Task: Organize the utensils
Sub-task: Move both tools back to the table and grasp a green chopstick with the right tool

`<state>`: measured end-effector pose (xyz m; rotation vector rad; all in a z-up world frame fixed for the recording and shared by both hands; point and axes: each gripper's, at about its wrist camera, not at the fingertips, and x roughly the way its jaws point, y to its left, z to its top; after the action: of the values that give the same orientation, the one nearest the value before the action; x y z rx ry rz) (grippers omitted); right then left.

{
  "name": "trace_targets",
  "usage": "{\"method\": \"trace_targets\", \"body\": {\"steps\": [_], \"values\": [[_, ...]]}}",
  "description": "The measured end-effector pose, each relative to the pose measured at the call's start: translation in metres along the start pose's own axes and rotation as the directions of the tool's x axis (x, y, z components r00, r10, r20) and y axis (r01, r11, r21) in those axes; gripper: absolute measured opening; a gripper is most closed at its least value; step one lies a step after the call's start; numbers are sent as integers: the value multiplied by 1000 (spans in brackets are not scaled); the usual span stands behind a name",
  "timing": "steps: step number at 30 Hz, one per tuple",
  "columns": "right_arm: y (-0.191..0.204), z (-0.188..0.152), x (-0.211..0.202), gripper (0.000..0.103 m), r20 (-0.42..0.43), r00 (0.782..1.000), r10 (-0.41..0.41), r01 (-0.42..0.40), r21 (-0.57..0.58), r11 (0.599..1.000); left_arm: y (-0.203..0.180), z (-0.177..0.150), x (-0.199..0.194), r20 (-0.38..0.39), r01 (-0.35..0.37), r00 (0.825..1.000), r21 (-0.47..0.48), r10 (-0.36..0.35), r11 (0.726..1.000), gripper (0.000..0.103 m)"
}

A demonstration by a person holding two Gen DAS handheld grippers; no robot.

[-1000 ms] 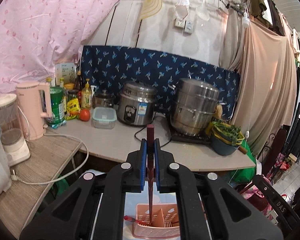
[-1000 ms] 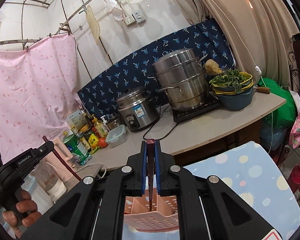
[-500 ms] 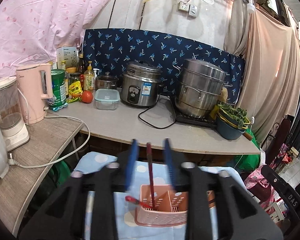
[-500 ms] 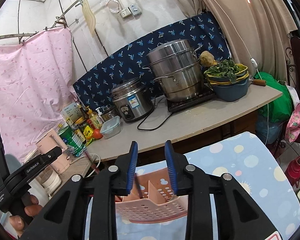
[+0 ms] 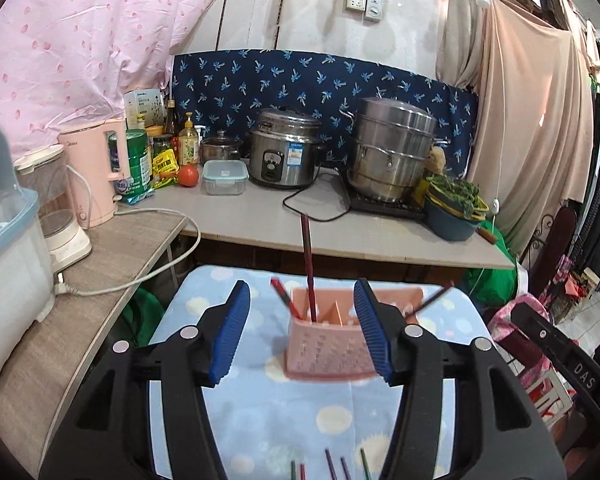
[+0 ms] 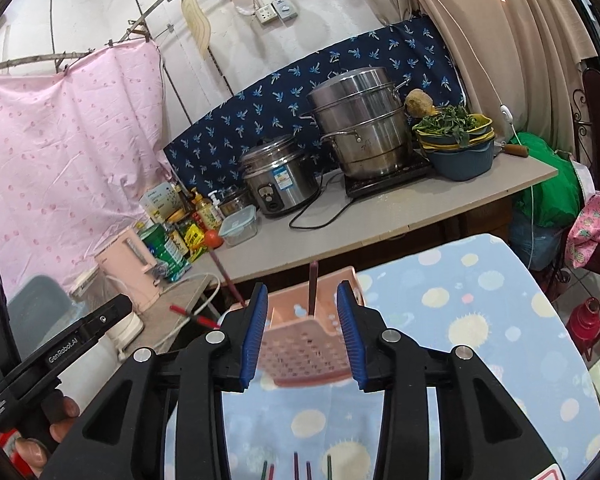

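Progress: partly done, by judgement; several chopsticks already stood in the pink holder (image 5: 328, 344), others lay loose on the cloth.
Done: one dark red chopstick (image 5: 308, 264) upright in the left compartment, another (image 5: 285, 298) leaning beside it, a third (image 5: 434, 299) slanting out at the right end.
Left: loose chopsticks (image 5: 332, 464) along the near edge, some red, some purple, some green; probably next for pickup.
Left gripper (image 5: 306, 334): jaws spread and opening, nothing pinched; holder seen beyond the gap.
Right gripper (image 6: 302, 330): jaws apart and opening, empty; a chopstick (image 6: 312, 288) stood free in the holder ahead.
Holder: thin pink plastic, boxy, perforated walls, inner dividers; sat mid-table.
Tablecloth (image 5: 260, 408): soft pale blue fabric with round pastel spots.
Chopsticks: slim, straight, glossy, squared at the top.
Pads: blue, ribbed, rubbery on black plastic arms.
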<state>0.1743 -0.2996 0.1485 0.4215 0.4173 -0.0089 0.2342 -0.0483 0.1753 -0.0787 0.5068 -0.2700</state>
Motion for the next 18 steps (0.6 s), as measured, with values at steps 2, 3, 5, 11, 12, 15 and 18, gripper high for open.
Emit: {"method": "trace_targets", "body": {"steps": [2, 3, 5, 11, 12, 15, 18], "values": [[5, -12, -14, 36, -8, 1000, -10, 10, -28, 1000, 1, -14, -14, -16, 0, 1000, 5, 0, 1000, 51], [8, -19, -21, 36, -13, 1000, -17, 16, -47, 999, 1, -21, -20, -23, -2, 1000, 7, 2, 1000, 52], [13, -34, -34, 37, -23, 999, -32, 30, -83, 996, 2, -36, -30, -43, -6, 999, 17, 7, 1000, 52], [17, -89, -66, 37, -99, 992, -78, 62, -154, 986, 9, -91, -49, -136, -35, 990, 53, 42, 998, 53], [16, -98, -71, 37, -116, 990, -84, 65, -156, 986, 12, -100, -50, -158, -32, 987, 50, 39, 998, 53], [12, -125, -80, 37, -175, 980, -90, 65, -143, 988, 22, -129, -53, -231, -29, 972, 23, 34, 999, 53], [7, -151, -86, 37, -231, 968, -94, 63, -136, 989, 28, -156, -56, -281, -39, 959, 12, 41, 999, 53]]}}
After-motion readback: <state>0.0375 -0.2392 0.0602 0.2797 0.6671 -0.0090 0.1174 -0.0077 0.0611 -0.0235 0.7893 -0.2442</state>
